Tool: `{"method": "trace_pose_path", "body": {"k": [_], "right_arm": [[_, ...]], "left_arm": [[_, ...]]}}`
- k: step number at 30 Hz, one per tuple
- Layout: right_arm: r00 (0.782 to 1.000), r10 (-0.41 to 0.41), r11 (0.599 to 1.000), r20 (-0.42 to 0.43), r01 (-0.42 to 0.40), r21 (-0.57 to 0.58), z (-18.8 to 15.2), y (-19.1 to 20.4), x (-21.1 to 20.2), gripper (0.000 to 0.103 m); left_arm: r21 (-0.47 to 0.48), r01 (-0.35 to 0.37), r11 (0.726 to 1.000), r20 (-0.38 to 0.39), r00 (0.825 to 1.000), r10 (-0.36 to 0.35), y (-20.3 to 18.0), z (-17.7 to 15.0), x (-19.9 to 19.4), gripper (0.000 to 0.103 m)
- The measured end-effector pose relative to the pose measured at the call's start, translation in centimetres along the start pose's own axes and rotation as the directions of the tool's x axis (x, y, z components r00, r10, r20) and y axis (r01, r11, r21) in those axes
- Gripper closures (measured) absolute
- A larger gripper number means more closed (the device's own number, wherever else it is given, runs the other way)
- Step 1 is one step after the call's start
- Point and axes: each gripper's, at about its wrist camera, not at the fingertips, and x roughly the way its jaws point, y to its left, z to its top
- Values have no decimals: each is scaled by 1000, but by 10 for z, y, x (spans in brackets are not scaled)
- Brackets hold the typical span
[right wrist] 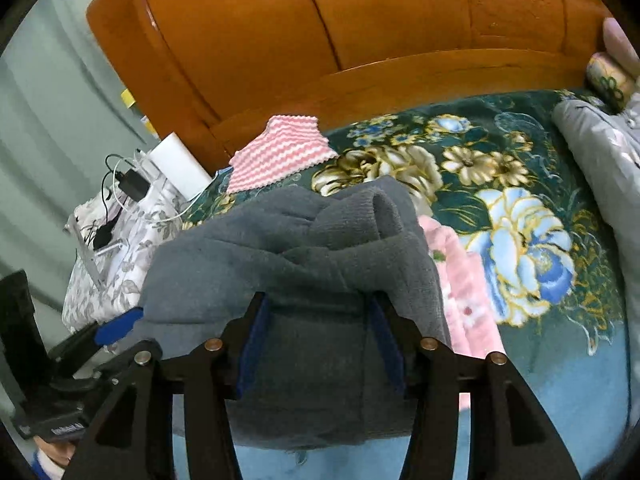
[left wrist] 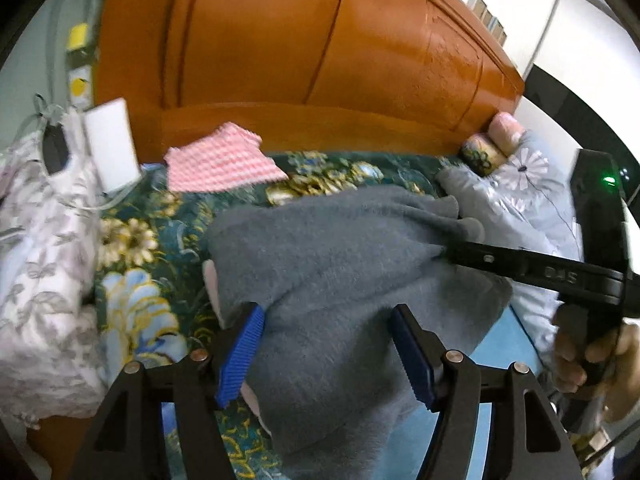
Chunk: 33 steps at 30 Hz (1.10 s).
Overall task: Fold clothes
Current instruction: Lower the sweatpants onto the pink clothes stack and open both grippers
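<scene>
A grey fleece garment point(left wrist: 332, 272) lies bunched on the floral bedspread point(left wrist: 132, 320); it also fills the middle of the right wrist view point(right wrist: 296, 264). My left gripper point(left wrist: 326, 354) has its blue pads wide apart, with the grey cloth lying between them. My right gripper point(right wrist: 316, 344) also stands apart with grey cloth draped between and over its fingers; in the left wrist view its black finger point(left wrist: 500, 260) reaches into the garment's right edge. A pink flowered garment point(right wrist: 460, 280) lies partly under the grey one.
An orange wooden headboard point(left wrist: 304, 52) stands behind. A pink-and-white striped cloth point(left wrist: 220, 164) lies near it. A white box point(left wrist: 112, 144) and cables sit on a floral-covered stand point(left wrist: 44, 272) at left. A grey quilt point(left wrist: 520, 208) and pillows lie at right.
</scene>
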Motion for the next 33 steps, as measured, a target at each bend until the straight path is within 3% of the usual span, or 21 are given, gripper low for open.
{"method": "trace_pose_path", "body": {"k": [4, 8, 12, 14, 16, 24, 33], "right_arm": [[999, -6, 999, 47, 8, -42, -12, 11, -42, 40], [999, -42, 997, 25, 44, -60, -33, 9, -64, 39], [998, -63, 998, -1, 63, -31, -55, -5, -69, 20], [999, -42, 999, -12, 42, 1, -65, -14, -70, 17], [998, -65, 998, -21, 65, -6, -72, -17, -68, 5], [991, -132, 980, -23, 127, -151, -81, -4, -46, 2], [986, -165, 949, 2, 159, -272, -85, 7, -22, 1]], "left_arm": [[-16, 13, 1000, 33, 999, -13, -15, -7, -26, 33], [-19, 18, 1000, 27, 999, -17, -33, -22, -31, 30], [-31, 69, 997, -10, 998, -69, -48, -43, -25, 26], [-44, 66, 997, -20, 998, -67, -51, -52, -21, 19], [-40, 56, 998, -24, 998, -57, -54, -56, -19, 18], [-43, 43, 998, -34, 998, -45, -50, -66, -3, 2], [-33, 19, 999, -35, 999, -20, -48, -74, 10, 0]]}}
